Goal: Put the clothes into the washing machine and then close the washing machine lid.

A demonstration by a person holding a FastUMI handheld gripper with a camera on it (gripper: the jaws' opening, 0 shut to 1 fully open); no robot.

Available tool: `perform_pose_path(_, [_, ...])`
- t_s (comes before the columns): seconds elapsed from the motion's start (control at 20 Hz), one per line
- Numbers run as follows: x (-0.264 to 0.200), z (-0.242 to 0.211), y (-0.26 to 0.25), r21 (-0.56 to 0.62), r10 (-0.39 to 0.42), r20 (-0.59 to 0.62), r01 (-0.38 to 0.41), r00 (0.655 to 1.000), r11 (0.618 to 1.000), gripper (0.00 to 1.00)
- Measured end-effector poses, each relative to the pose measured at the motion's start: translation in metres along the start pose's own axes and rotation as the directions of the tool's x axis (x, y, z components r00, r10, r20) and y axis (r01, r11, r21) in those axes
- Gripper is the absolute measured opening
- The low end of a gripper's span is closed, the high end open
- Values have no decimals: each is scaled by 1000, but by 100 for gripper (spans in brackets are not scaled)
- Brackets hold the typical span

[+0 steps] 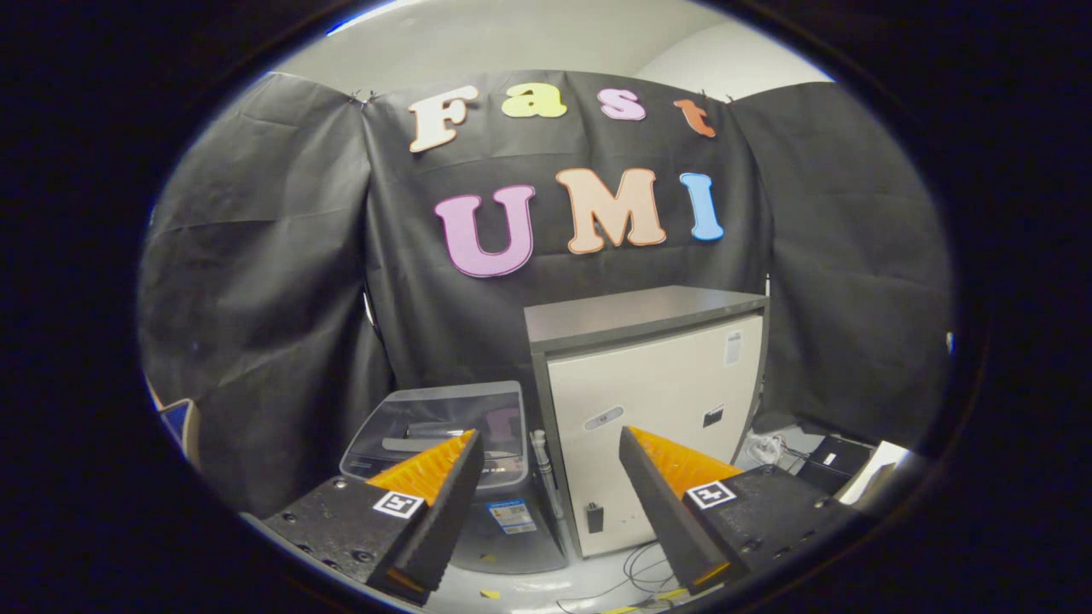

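A small grey top-loading washing machine (461,443) stands on the floor beyond my left finger, its see-through lid down and flat. No clothes show in this view. My gripper (550,448) hangs well above and in front of the machine, open, with nothing between its fingers. The left finger (426,486) covers the machine's front right part.
A cream cabinet with a grey top (653,401) stands right of the washing machine, touching or nearly so. Cables and a dark box (840,460) lie on the floor to its right. Loose wires (636,571) run on the floor near the cabinet's foot.
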State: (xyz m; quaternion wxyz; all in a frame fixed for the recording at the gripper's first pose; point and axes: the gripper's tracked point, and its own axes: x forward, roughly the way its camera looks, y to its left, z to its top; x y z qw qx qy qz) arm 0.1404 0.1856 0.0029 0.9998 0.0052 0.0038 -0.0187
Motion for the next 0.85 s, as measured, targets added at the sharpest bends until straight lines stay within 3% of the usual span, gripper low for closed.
perform_pose_path(0.85, [-12,6,-20,1,4,-7,-4,1000,1000,96])
